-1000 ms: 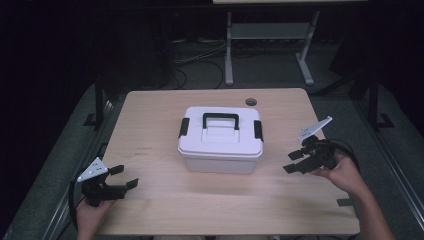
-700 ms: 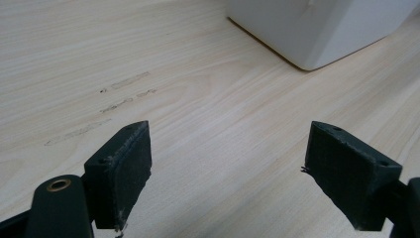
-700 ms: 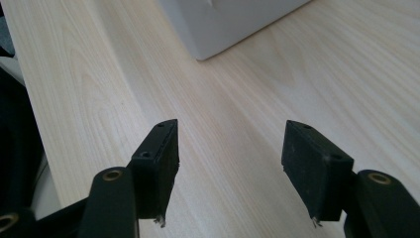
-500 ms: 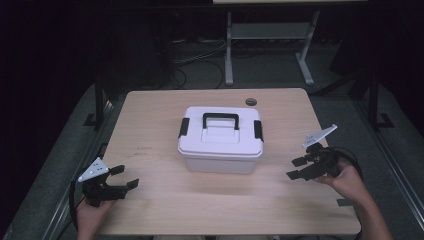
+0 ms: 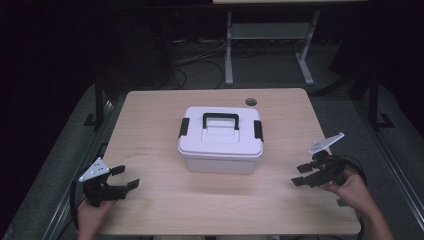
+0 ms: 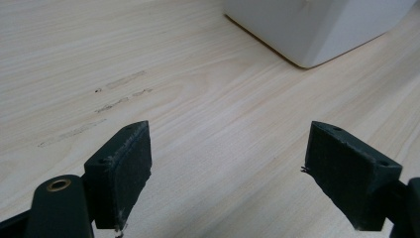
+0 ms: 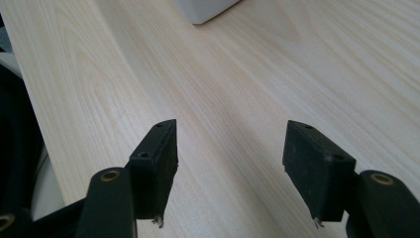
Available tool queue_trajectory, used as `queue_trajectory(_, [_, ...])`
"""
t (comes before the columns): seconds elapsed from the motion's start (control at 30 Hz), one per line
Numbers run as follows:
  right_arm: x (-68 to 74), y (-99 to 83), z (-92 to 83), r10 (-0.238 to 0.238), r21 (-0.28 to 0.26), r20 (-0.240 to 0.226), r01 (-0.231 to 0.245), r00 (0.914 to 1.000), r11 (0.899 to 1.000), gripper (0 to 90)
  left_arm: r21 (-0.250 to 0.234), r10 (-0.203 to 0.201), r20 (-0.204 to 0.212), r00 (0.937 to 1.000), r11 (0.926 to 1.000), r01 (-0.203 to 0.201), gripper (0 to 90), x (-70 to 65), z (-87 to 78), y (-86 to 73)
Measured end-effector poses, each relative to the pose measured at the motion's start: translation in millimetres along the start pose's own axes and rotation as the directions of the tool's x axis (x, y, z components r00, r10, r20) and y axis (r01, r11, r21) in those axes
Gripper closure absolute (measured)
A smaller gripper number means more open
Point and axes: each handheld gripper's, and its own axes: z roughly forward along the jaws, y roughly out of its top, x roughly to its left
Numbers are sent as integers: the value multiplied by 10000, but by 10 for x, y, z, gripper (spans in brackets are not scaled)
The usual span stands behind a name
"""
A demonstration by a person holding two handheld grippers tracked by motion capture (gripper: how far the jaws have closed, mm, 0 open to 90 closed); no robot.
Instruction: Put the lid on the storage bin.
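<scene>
From above, a white lidded box (image 5: 220, 140) with a black handle and side latches sat mid-desk (image 5: 150, 115), untouched. Left tool (image 5: 122, 178) and right tool (image 5: 302, 175) flanked it, jaws spread, empty, seemingly poised to approach. Along the left tool (image 6: 230, 173), the box's corner (image 6: 317, 29) lay ahead. Along the right tool (image 7: 231, 171), the box's edge (image 7: 205, 10).

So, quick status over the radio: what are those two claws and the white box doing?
Left gripper open, empty, near table edge. Right gripper open, empty, right of box. White box mid-table, lid on, handle flat, untouched. Nothing between either gripper and box.
</scene>
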Motion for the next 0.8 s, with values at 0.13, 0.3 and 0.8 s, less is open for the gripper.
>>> queue_trajectory(0.13, [15, -69, 7, 96, -47, -13, -96, 10000, 9999, 374, -7, 7, 1, 10000, 10000, -7, 176, 0, -1, 1])
queue_trajectory(0.3, [24, -132, 15, 145, -132, -48, -145, 9999, 9998, 374, 32, 25, 15, 10000, 10000, -25, 176, -2, 4, 2])
queue_trajectory(0.8, [36, -309, 41, 486, -256, -116, -489, 9987, 9985, 374, 71, 62, 21, 10000, 10000, -62, 176, -10, 6, 1])
